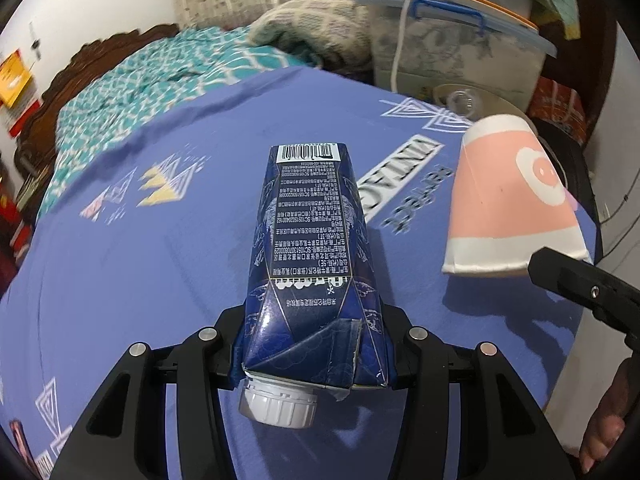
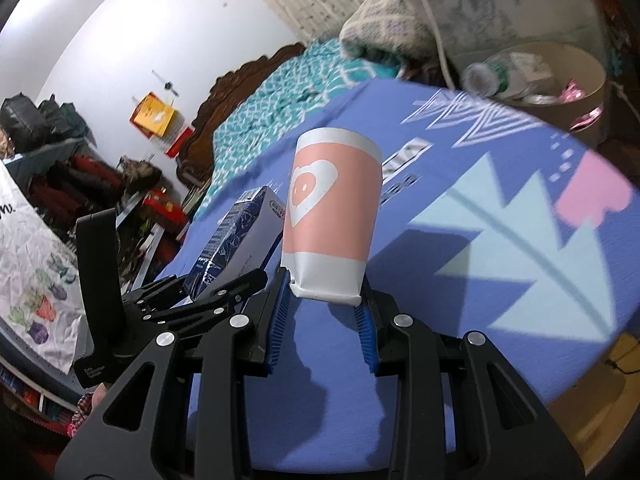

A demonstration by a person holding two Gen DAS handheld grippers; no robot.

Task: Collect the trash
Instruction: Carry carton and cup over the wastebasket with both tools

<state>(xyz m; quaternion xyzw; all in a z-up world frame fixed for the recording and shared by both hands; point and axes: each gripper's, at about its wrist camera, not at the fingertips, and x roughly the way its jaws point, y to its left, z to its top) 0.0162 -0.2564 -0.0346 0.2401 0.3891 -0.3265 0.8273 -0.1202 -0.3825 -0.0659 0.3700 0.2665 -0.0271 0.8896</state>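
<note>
Over the blue worktop, the left gripper clamps a carton; the right gripper pinches a cup. Carrying step; next, drop both into the bin beyond.

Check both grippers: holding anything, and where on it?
Left gripper clamps the carton at its cap end. Right gripper pinches the paper cup at its flattened rim.

Legible: "VINTAGE", upside down, white block on the blue cloth beyond my left fingers. Carton between them: barcode, dense small print, unreadable. Nothing else resolves.
</note>
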